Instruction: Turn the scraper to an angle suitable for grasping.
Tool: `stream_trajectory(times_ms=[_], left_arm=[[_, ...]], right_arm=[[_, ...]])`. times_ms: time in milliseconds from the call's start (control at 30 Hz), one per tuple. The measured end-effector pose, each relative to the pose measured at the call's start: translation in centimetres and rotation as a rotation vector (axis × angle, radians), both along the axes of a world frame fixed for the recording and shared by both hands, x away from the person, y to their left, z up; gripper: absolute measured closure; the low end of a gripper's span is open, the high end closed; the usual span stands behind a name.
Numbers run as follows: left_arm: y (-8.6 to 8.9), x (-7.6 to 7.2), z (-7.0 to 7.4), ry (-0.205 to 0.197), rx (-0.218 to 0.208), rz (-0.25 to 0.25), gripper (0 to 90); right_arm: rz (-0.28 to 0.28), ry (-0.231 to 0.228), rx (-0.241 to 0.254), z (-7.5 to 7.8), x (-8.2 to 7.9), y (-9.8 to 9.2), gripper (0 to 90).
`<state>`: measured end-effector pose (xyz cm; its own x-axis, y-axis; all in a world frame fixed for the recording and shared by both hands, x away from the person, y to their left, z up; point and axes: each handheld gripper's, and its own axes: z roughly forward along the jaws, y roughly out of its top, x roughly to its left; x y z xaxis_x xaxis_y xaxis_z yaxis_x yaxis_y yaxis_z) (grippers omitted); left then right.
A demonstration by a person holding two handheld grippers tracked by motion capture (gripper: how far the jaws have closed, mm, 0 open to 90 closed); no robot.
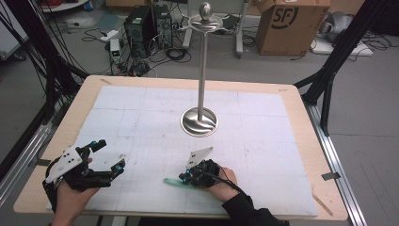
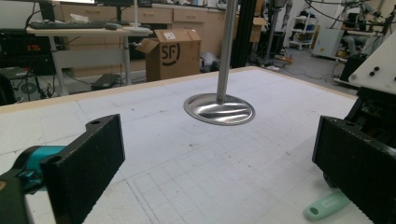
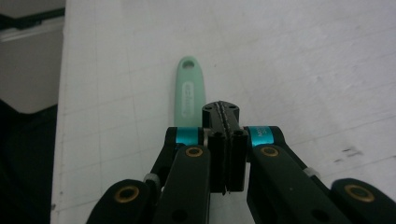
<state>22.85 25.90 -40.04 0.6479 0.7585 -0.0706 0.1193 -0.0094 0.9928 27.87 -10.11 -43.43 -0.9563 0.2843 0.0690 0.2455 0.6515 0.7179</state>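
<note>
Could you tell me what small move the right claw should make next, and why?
Probably open the right claw beside the green handle: its jaws are pressed shut and the handle lies flat on the mat, left of the tips, ungripped.

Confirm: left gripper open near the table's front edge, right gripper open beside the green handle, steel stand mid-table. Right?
Not quite. The right gripper is shut, jaws pressed together beside the green handle, per the right gripper view. The left gripper is open, and the steel stand is mid-table.
</note>
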Motion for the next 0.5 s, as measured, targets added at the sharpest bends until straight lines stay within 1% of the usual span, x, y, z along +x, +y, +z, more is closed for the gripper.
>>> stream_trajectory(times_ms=[100,133,167,200,267,367,400,467,500], left_arm=[[0.1,0.0,0.1,-0.003,-0.002,-0.001,2.9],[0.1,0.0,0.0,-0.002,-0.003,-0.001,2.8],[0.2,0.1,-0.1,0.001,-0.005,-0.003,2.8],[0.2,0.2,-0.1,0.005,-0.006,-0.003,2.9],[0.3,0.4,-0.3,0.011,-0.007,-0.001,2.9],[0.5,0.4,-0.3,0.011,-0.008,-0.001,2.8],[0.5,0.3,-0.3,0.010,-0.004,-0.001,2.9],[0.6,0.3,-0.2,0.006,-0.012,0.003,2.9],[0.6,0.3,-0.2,0.006,-0.012,0.003,2.8]], right_arm=[[-0.017,-0.018,0.064,0.8,-0.2,-1.1,88.2],[-0.025,-0.015,0.088,1.1,-0.3,-1.5,81.8],[-0.034,-0.012,0.108,1.2,-0.4,-2.0,78.2],[-0.032,0.002,0.115,1.3,-0.4,-2.3,77.7],[-0.026,0.007,0.134,1.4,-0.6,-3.1,70.9],[-0.027,-0.008,0.138,1.5,-1.0,-3.8,58.7],[-0.025,-0.023,0.140,1.5,-1.2,-4.1,54.1],[-0.032,-0.027,0.156,1.8,-1.7,-4.7,46.5],[-0.026,-0.016,0.163,1.9,-1.8,-5.0,43.3]])
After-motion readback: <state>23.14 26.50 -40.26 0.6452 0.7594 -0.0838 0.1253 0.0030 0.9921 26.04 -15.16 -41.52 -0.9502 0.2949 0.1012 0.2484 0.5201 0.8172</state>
